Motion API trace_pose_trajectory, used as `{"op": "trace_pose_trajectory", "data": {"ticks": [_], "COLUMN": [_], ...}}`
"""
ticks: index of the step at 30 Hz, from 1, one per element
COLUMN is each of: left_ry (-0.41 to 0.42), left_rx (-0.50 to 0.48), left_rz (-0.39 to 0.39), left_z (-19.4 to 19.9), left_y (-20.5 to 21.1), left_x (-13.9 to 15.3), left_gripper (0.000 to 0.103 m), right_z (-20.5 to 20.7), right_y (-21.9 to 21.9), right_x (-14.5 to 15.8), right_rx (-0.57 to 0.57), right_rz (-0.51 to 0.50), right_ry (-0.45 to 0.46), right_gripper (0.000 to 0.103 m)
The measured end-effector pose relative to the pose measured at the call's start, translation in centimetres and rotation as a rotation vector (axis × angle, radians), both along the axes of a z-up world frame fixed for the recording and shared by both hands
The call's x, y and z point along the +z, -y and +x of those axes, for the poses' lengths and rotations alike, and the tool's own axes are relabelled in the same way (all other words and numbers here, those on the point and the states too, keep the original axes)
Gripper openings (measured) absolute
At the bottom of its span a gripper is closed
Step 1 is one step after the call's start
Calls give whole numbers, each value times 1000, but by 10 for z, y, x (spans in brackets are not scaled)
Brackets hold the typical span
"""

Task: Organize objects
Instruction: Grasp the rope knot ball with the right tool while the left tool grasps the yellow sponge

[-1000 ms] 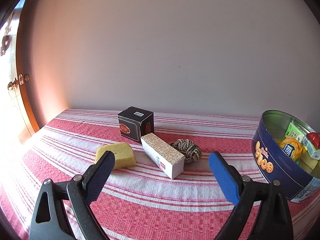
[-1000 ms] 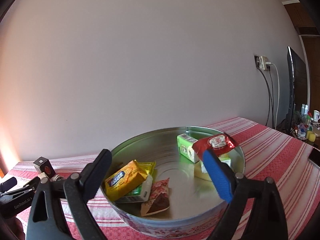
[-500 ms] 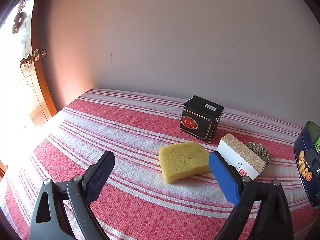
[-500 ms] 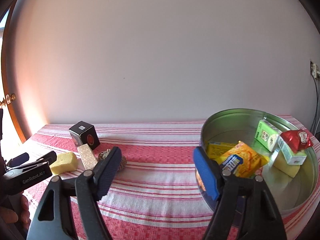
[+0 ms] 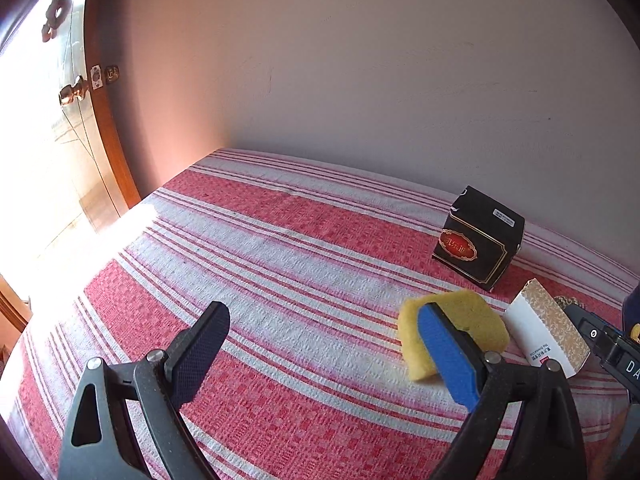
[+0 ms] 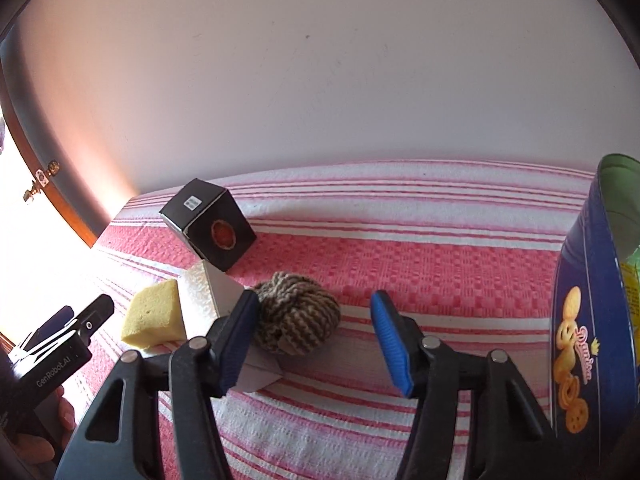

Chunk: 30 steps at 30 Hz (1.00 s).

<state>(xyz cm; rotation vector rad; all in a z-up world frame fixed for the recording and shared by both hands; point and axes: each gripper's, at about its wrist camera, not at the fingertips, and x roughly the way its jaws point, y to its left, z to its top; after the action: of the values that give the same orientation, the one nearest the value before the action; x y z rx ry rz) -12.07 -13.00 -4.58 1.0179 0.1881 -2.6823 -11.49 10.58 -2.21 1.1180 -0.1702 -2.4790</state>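
Right gripper (image 6: 316, 334) partly open, jaws just closing, nothing pressed yet; rope ball (image 6: 296, 314) on striped cloth (image 6: 440, 256), just ahead, nearer the left pad. Left gripper (image 5: 324, 354) wide, empty, sponge (image 5: 460, 312) behind its right pad. Ball looks soft, light, squashy: likely best taken across the middle. Sponge same, springy. White box (image 6: 208, 292) and black box (image 6: 208, 224) stiff. Tin (image 6: 580, 320) cut off at edge, contents mostly hidden.
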Motion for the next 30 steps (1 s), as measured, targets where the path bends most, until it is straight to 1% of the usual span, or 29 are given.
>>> {"op": "trace_pose_trajectory", "data": {"ticks": [2,3,4,6,9,12,14,18,21,23,26,28,30], "left_ry": [4,6,6,11,15,2,-8,10,28,77,148,152,151], "left_rx": [0,-2,-5,-9,-18,-49,-82,-179,-239,-239,-199,-164,-153], "left_rz": [9,10,10,8,13,33,49,38,66,71,86,90,98], "left_z": [-1,-1,-1,-3,-3,-3,-4,-8,-19,-32,-50,-56,-57], "left_y": [2,1,1,1,0,-4,-6,-24,-40,-49,-54,-54,-52], "left_x": [-1,0,-1,-2,-4,-3,-3,-4,-7,-14,-24,-25,-25], "left_gripper": [97,97,97,97,97,97,97,97,97,97,97,97,96], "right_z": [-3,-4,-2,1,7,18,28,53,71,79,89,92,92], "right_y": [7,13,17,19,13,2,-2,-12,-19,-24,-31,-34,-35], "right_x": [-5,-7,-7,-7,-6,3,9,20,24,26,28,29,29], "right_rx": [40,66,71,95,87,49,26,2,-18,-31,-37,-37,-37], "right_rz": [-11,1,21,23,-4,-21,1,52,86,97,106,108,105], "right_ry": [29,50,46,47,43,-15,-63,-145,-187,-202,-221,-227,-220], "right_gripper": [59,60,59,38,38,38,38,38,38,38,38,38,38]}}
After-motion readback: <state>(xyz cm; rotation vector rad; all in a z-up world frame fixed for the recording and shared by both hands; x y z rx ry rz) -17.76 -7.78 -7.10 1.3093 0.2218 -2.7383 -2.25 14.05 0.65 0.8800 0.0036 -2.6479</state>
